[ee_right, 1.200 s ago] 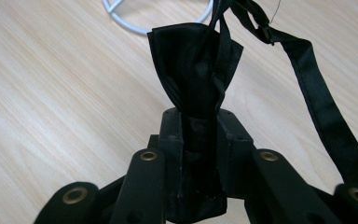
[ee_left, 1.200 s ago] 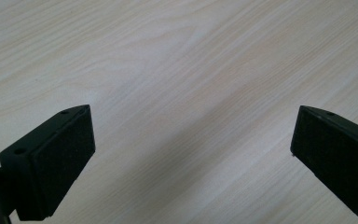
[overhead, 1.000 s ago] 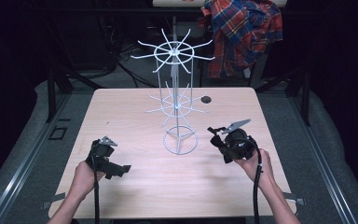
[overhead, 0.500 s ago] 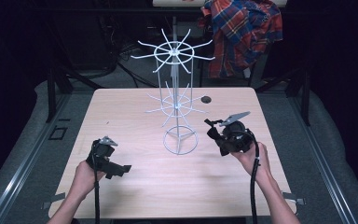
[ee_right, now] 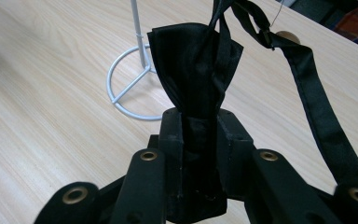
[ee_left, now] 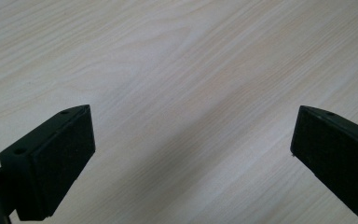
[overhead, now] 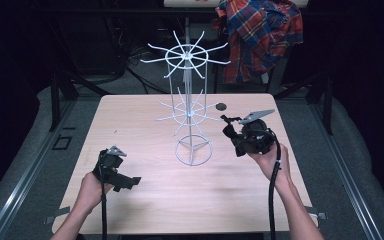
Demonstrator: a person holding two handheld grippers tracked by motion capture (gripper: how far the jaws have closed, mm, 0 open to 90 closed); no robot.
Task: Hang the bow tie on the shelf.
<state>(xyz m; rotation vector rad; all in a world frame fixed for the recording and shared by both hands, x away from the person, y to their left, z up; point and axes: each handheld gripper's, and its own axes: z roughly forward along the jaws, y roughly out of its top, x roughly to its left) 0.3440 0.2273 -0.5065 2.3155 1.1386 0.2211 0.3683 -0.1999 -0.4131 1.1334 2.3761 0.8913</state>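
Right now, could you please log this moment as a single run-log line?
right gripper: shut on black bow tie | left gripper: open, over table | white wire rack: upright, bare

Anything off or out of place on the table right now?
Nothing damaged or spilled. The white wire display stand stands upright on the light wooden table. The right hand-held gripper is clamped on a black fabric bow tie, whose strap dangles loose. A small dark round object lies alone behind the stand.

Pale wooden table [overhead: 145, 210], grey floor [overhead: 25, 150], dark surroundings, plaid shirt [overhead: 260, 35]
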